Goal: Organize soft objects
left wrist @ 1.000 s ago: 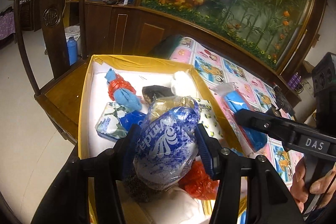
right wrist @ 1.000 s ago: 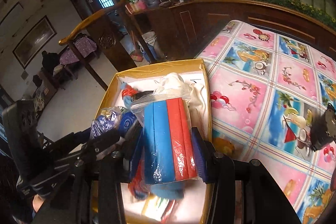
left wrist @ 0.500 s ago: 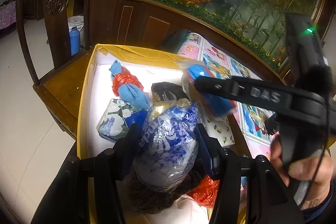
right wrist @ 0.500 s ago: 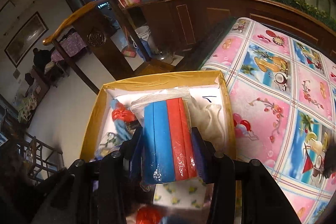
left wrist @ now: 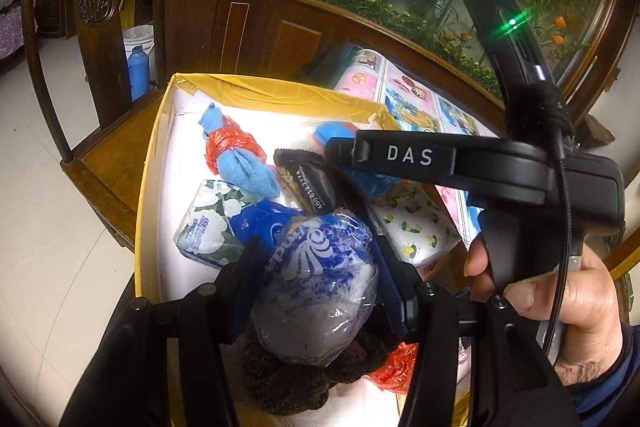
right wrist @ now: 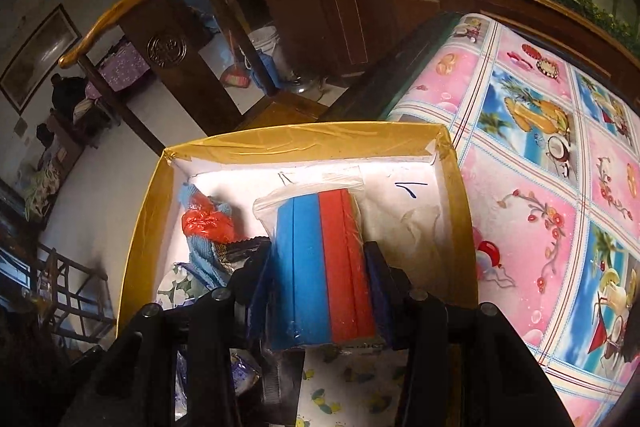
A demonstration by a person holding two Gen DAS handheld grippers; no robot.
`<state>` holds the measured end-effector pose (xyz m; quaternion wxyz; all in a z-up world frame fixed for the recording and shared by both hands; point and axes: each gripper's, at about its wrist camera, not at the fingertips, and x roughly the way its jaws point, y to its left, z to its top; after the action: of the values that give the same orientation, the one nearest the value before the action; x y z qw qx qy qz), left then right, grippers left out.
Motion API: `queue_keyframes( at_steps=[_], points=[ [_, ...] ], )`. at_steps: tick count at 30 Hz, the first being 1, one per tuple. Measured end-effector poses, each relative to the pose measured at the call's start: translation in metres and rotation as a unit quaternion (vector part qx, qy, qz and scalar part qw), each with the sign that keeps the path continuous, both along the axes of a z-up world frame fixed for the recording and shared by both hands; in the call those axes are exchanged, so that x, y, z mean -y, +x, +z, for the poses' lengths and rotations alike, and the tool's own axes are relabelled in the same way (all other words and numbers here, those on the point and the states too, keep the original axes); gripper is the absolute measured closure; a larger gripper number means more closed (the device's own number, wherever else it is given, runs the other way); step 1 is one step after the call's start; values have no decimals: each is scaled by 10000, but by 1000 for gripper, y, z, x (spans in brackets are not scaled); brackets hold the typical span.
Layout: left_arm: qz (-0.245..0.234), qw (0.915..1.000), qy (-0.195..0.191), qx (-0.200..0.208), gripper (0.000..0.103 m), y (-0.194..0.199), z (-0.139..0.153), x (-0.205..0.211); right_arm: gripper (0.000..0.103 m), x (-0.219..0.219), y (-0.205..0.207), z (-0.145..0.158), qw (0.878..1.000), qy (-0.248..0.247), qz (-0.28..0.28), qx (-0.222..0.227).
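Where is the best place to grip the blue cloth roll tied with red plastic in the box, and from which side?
Grip the blue cloth roll at its red-wrapped waist, probably from above, jaws across its length. That narrow, tied part looks firmest, and nothing lies on it.

A: What lies under the clear bag printed in blue and white (left wrist: 320, 291) in the left wrist view?

B: A dark brown fuzzy bundle (left wrist: 288, 379), mostly covered by the bag, and a crumpled red plastic piece (left wrist: 394, 371), only a corner showing. What either one is I cannot tell.

A: And the black handheld gripper body marked DAS (left wrist: 452, 163)?

B: It hides most of the blue foam pack (left wrist: 332, 133) behind it and part of the black sachet with a serrated edge (left wrist: 304, 179), whose small print is unreadable.

A: In the right wrist view?

B: The clear-wrapped pack of blue and red foam sheets (right wrist: 324, 267) hides the box floor behind it. The white lemon-printed packet (right wrist: 344, 387) runs off the bottom edge.
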<state>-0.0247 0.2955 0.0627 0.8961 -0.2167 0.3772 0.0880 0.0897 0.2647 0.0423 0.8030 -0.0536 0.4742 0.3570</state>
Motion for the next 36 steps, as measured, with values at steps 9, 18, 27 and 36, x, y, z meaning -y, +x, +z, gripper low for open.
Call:
queue_keyframes(
  at_steps=[9, 18, 27, 36],
  points=[
    [94, 9999, 111, -7, 34, -2, 1, 2, 37, 13, -12, 17, 9997, 177, 137, 66],
    [205, 9993, 305, 48, 28, -12, 6, 17, 36, 58, -30, 37, 9988, 463, -7, 159],
    [570, 9967, 463, 331, 20, -37, 21, 39, 33, 135, -62, 45, 9965, 777, -98, 307],
    [737, 9898, 858, 869, 6, -75, 37, 92, 25, 228, -112, 22, 9941, 941, -85, 530]
  ],
)
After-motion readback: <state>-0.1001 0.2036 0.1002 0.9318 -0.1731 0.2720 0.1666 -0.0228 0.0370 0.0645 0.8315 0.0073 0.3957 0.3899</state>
